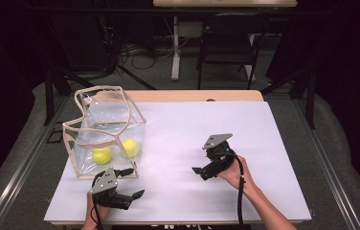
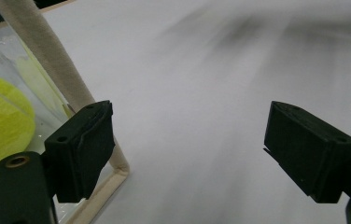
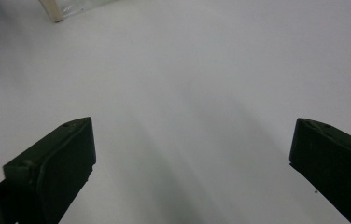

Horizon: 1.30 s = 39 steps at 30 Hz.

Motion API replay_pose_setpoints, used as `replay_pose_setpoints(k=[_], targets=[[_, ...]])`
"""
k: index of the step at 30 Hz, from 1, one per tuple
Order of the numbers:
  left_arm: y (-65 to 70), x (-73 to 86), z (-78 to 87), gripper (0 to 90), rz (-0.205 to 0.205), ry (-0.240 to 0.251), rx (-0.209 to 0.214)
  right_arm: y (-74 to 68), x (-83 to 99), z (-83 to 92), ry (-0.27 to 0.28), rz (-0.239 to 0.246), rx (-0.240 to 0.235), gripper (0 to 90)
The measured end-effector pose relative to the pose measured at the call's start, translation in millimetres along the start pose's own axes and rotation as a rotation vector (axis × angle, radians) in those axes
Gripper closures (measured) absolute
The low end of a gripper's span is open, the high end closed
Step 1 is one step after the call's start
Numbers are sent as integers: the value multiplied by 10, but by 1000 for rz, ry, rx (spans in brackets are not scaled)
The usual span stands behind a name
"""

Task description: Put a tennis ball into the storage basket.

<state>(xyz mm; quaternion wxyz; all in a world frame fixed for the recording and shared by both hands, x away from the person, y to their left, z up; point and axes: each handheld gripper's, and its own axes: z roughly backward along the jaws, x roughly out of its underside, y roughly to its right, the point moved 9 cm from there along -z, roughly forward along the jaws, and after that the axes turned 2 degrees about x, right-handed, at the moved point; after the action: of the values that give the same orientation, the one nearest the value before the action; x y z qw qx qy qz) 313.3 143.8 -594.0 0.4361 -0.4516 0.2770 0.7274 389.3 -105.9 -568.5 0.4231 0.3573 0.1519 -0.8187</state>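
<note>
Down at the near edge of the white table cover (image 1: pixel 183 143), the left gripper (image 1: pixel 130 184) sits low over the sheet, jaws spread wide and nothing between them; in the left gripper view its gap (image 2: pixel 187 149) frames bare white surface, and one black jaw sits right at the cloth-trimmed bottom corner of the clear bag (image 2: pixel 5 70), though touching or just short of it is hard to call. Behind that plastic wall, a yellow tennis ball (image 2: pixel 1 126) bulges into the frame at the left. Across on the other side, a little farther up the table, the right gripper (image 1: pixel 202 171) is held in the person's hand, jaws pointing leftward toward the bag, released as well; the right gripper view shows its two jaws (image 3: pixel 192 163) far apart over plain white sheet, with a corner of the bag (image 3: pixel 57 9) peeking in at the top left, well apart from the jaws. Farther back now, the bag (image 1: pixel 104 132) stands upright on the left part of the cover, its beige-edged mouth open and sagging, and two tennis balls rest on its floor: one (image 1: pixel 102 155) toward the front, the second ball (image 1: pixel 130 147) just beside it to the right. Beyond the table stands a dark chair (image 1: pixel 228 40).
</note>
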Motion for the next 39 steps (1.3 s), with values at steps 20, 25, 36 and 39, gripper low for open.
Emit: replay_pose_setpoints(k=[20,25,36,39], targets=[[-2,4,9,161,-2,-3,-4,-40,375,150,10,-33,23,1],[-15,7,11,160,2,-3,-9,-53,461,181,24,-48,34,1],[-10,11,4,161,3,-8,-8,-44,651,288,53,-85,69,0],[-20,21,0,161,5,-18,-11,-37,698,306,57,-91,71,0]])
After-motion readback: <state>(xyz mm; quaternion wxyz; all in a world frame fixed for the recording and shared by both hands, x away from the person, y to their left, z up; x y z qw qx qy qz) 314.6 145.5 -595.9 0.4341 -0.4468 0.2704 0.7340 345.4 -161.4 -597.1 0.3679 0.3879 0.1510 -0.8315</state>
